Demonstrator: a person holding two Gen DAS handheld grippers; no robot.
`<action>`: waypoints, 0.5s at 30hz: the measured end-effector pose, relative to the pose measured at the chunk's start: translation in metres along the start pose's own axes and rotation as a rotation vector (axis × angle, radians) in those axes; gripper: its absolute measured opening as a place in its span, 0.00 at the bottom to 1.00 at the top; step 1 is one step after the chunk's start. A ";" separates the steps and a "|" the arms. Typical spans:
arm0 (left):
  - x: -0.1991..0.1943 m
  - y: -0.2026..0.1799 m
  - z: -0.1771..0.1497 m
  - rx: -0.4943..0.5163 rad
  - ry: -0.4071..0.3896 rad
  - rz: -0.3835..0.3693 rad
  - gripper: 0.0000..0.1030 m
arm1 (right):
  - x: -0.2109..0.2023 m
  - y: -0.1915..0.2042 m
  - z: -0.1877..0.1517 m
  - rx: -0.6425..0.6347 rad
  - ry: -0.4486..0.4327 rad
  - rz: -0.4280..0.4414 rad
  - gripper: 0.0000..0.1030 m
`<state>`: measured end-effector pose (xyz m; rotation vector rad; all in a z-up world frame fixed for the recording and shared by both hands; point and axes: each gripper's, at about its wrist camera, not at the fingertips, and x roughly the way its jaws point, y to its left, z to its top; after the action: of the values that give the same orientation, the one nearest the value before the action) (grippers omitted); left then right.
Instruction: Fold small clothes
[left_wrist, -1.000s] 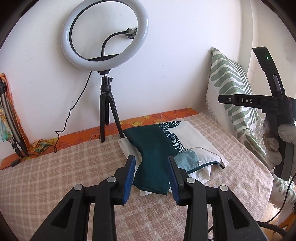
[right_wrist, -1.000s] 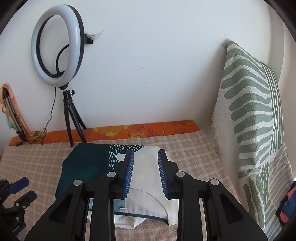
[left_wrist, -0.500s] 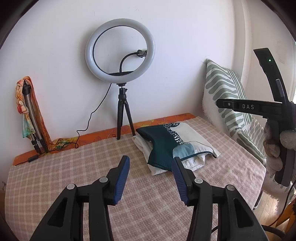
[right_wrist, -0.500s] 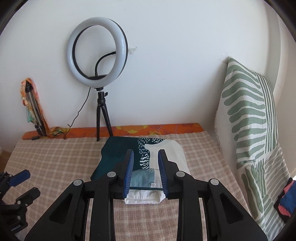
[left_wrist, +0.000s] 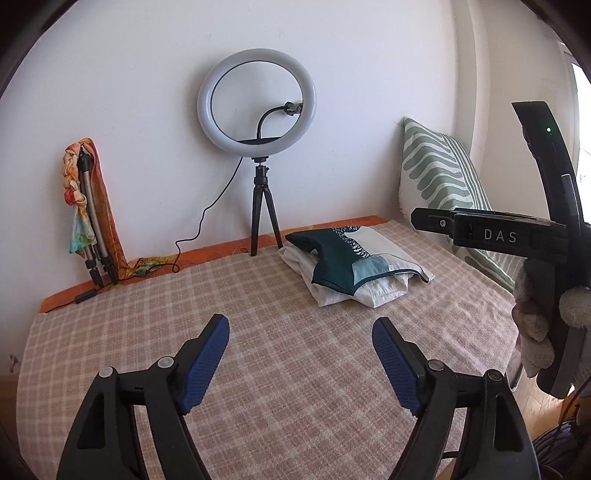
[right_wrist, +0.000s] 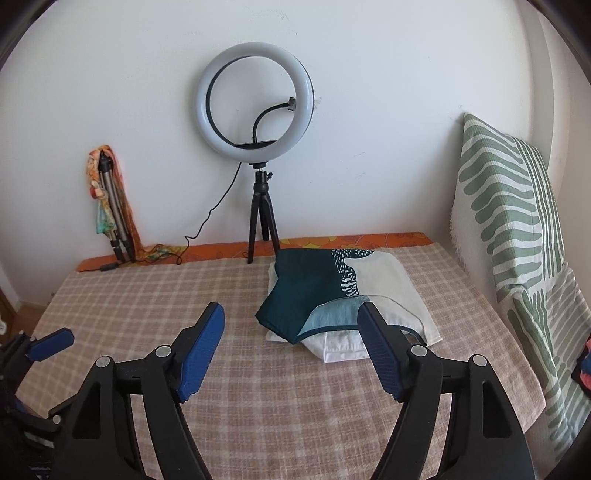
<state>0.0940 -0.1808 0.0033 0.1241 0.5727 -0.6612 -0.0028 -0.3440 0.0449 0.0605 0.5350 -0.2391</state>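
— Lying on the bed (right_wrist: 147, 295), is that the folded pile?

— Yes. The folded clothes (right_wrist: 332, 291) sit toward the bed's far right part, near the far edge where the orange strip (right_wrist: 369, 240) runs. A teal-and-cream garment (left_wrist: 343, 254) is on top of a white garment (left_wrist: 373, 291), which sticks out at the near end.

— Which way does the pile run?

— From my right camera, its long axis goes from the far edge toward the near edge, leaning a little rightward. The teal half faces the bed's left side, the cream half its right side by the striped pillow (right_wrist: 509, 206).

— And your claws?

— My left claw (left_wrist: 300, 352) is released, jaws spread wide over bare checked cover, well apart from the pile. My right claw (right_wrist: 290, 341) is spread wide too and grasps nothing; its right finger (right_wrist: 376, 339) overlaps the pile's near right corner in the view, but I cannot tell whether it touches.

— Anything hidden?

— That corner is covered by the finger. How many layers the white garment has, I cannot make out. My left claw shows only partly at my right camera's left edge.
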 end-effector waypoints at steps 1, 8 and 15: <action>-0.001 0.000 -0.004 0.005 0.002 0.003 0.85 | -0.001 0.002 -0.005 0.010 0.002 0.004 0.73; -0.009 0.002 -0.030 0.037 0.002 0.035 0.94 | 0.005 0.006 -0.034 0.055 0.022 -0.038 0.78; -0.007 0.001 -0.037 0.053 0.013 0.047 1.00 | 0.009 0.009 -0.052 0.055 0.026 -0.079 0.78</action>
<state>0.0733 -0.1657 -0.0244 0.1915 0.5636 -0.6307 -0.0186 -0.3308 -0.0043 0.0960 0.5576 -0.3301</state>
